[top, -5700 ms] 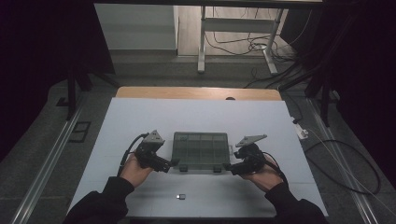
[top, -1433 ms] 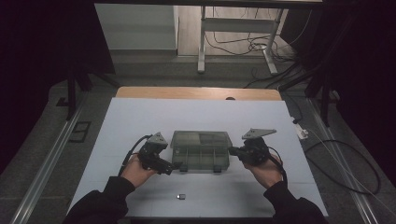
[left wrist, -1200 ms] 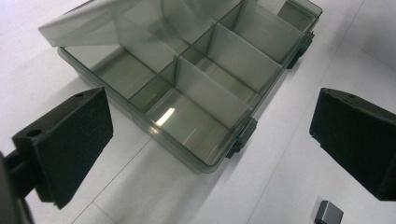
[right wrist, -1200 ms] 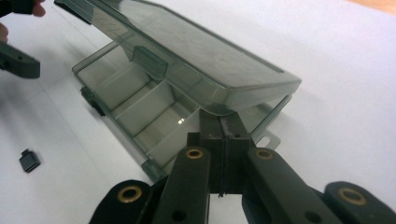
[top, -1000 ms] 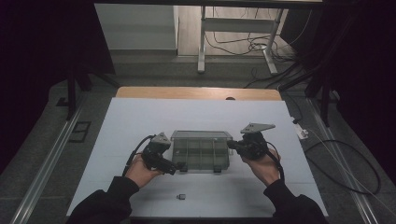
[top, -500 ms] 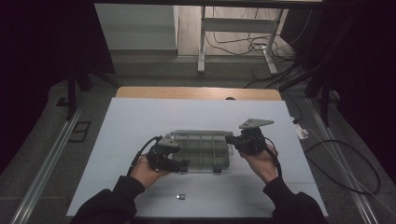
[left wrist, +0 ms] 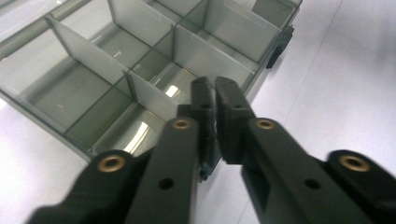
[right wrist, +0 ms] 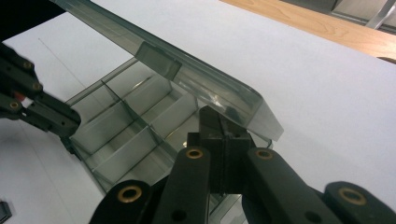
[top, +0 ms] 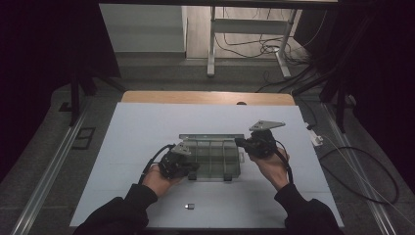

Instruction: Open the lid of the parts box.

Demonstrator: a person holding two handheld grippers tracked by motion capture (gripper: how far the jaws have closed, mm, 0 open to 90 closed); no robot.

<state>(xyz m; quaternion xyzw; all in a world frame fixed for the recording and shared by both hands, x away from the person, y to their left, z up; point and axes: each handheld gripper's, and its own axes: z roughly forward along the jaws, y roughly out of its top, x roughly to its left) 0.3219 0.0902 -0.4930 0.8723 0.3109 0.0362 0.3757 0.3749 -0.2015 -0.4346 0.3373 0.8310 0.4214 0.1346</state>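
Your left gripper (left wrist: 215,100) has just been closing, and its jaws now pinch the thin front wall of the clear compartment box (top: 211,159) near its left corner, pads pressed together on the plastic. Your right gripper (right wrist: 223,135) is clamped tight too, apparently on the right end of the box just below the raised lid (right wrist: 177,65), which hangs tilted open above the dividers (left wrist: 144,95). The box sits mid-table on the white table mat (top: 147,122), empty and probably light, so it will likely skid or tip if you pull unevenly. The walls look stiff yet smooth, slippery and brittle; grip near corners or latches, not on the lid's thin edge. A small dark part (top: 190,206) lies nearer you.
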